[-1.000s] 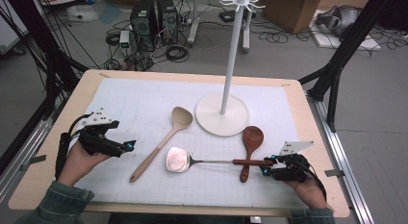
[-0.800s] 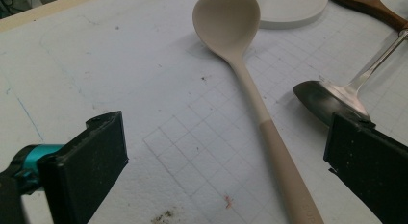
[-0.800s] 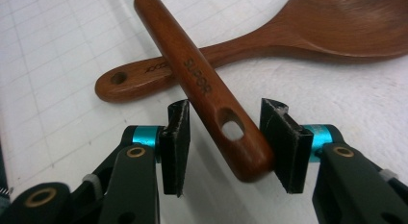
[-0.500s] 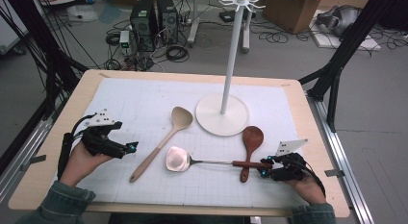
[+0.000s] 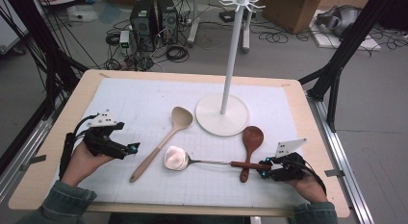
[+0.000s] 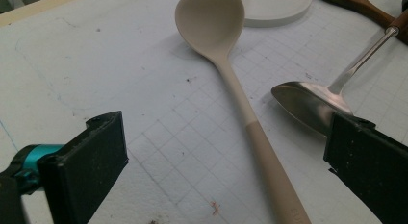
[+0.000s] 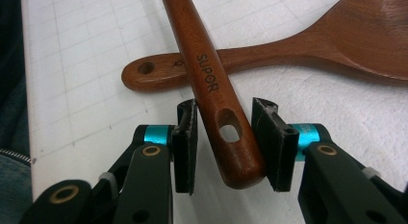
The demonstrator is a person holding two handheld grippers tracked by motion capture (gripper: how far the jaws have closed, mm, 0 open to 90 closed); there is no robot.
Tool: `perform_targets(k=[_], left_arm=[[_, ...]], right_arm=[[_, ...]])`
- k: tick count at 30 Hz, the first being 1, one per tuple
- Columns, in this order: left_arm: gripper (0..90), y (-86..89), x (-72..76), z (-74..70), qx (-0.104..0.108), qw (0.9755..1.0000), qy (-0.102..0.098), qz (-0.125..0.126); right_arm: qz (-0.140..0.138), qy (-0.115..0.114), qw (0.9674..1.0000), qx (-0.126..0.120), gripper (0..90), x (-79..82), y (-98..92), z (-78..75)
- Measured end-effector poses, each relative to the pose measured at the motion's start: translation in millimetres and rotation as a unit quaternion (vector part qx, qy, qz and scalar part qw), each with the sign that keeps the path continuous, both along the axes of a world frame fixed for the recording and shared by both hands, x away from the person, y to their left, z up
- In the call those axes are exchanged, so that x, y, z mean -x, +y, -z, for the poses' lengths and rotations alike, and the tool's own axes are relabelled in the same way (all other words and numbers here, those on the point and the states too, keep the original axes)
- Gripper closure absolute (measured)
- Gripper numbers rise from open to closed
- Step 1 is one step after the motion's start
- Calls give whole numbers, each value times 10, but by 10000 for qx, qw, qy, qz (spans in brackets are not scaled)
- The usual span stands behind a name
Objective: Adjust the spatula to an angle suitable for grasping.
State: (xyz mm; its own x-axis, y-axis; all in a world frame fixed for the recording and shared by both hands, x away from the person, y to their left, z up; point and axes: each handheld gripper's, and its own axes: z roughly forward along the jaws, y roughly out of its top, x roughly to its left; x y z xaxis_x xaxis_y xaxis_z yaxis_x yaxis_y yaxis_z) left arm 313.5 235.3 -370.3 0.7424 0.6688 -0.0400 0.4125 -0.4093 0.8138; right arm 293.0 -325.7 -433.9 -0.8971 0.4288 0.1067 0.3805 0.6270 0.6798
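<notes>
A steel spoon (image 5: 176,158) with a red-brown wooden handle (image 7: 211,84) marked SUPOR lies across the mat. Its handle crosses over a dark wooden spoon (image 5: 252,137). My right gripper (image 5: 263,168) lies low at the handle's end. The end (image 7: 238,152) sits between the pads, and the jaws have just been closing on it; thin gaps still show, so it is open. My left gripper (image 5: 132,149) is wide open just left of a pale wooden spoon (image 5: 163,140). That spoon's handle (image 6: 262,152) runs between the jaws, untouched.
A white hook stand (image 5: 222,120) rises from a round base behind the spoons. A white grid mat (image 5: 134,99) covers the wooden table (image 5: 72,104). Computers, cables and boxes lie on the floor beyond the far edge.
The right gripper's jaws look a little narrower around the handle's end. Both hands and all three spoons stay where they were.
</notes>
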Motion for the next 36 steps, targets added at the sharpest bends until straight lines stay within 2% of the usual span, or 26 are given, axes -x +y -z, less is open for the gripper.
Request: perform_targets(k=[10, 19, 24, 27, 32, 36], left_arm=[[17, -39, 6, 10, 7, 9999, 19, 102], [25, -191, 27, 48, -5, 9993, -97, 364], [67, -302, 46, 43, 74, 9978, -237, 615], [86, -373, 41, 47, 95, 9967, -280, 760], [146, -502, 10, 87, 156, 9948, -238, 980], [186, -626, 9, 122, 136, 9931, -208, 1148]], right_arm=[[-114, 33, 9998, -150, 635, 7, -19, -29], [-334, -138, 9991, -216, 662, 38, 10, -207], [-502, -187, 9982, -277, 686, 52, 51, -303], [-606, -239, 9976, -227, 699, 50, 94, -360], [-823, -296, 9959, -232, 723, 54, 174, -496], [-870, -354, 9954, -193, 724, 42, 204, -566]])
